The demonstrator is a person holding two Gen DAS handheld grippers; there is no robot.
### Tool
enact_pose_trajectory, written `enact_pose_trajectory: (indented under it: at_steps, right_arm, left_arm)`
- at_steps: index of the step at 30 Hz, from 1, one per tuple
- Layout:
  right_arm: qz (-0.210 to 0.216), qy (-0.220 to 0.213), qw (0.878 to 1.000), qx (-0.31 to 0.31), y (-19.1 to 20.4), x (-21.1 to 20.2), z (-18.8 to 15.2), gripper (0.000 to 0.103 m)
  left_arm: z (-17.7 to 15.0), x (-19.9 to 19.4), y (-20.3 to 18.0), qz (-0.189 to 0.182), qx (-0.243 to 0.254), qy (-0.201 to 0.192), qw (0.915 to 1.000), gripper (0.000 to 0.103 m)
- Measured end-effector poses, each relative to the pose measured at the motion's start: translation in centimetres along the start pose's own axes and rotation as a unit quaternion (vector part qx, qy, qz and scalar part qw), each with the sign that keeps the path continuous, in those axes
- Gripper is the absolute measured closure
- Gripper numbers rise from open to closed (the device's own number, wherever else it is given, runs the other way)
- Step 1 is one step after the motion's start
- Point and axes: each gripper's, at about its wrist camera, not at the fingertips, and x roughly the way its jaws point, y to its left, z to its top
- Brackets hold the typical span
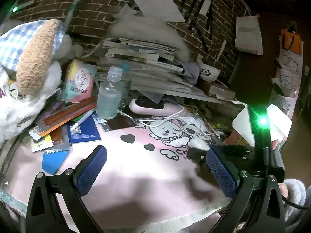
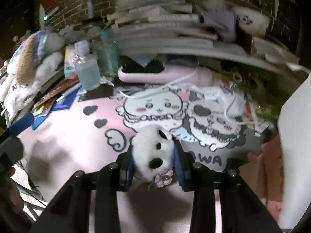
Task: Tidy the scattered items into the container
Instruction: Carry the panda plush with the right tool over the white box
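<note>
**Panda plush clamped by the right gripper above the pink mat**

Left wrist view: The left gripper is being held low over a pink cartoon mat that is covering the tabletop, with its blue-padded fingers spread wide apart and nothing being gripped between them. Beyond them, a clear bottle is standing upright near the back of the mat, with a pink hairbrush lying just beside it on the right and a white cable trailing across the mat's printed characters. A heap of packets and booklets is lying to the left of the bottle, beneath a large plush toy in a checked cap. A stack of books is being carried at the back against a brick wall. At the right, the right gripper is being seen from the side, with a bit of white fur just beside it. A white container is showing behind it, partly hidden.

Right wrist view: The picture is being blurred by motion. The right gripper is being kept closed on a small panda plush, whose white-and-black head is being squeezed between the two fingers, a pink flower at its lower edge. The plush is being held above the mat, near the printed characters. The white container wall is rising at the right edge.
</note>
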Motion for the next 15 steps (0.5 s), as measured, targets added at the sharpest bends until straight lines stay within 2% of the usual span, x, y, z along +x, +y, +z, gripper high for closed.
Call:
enact_pose_trajectory:
  at_steps: [7,15]
  right_arm:
    - [-0.016,-0.056,0.998,-0.029,0.8,-4.6,1.7,0.070]
    - [-0.054,-0.102,0.992,-0.040,-0.7,-10.1,2.8,0.070]
  left_arm:
    - [-0.1,-0.9,-0.5,0.003,-0.002,-0.004,1.0000,0.001]
    - [0.0,-1.4,-2.5,-0.011,0.009,-0.006,0.9999,0.001]
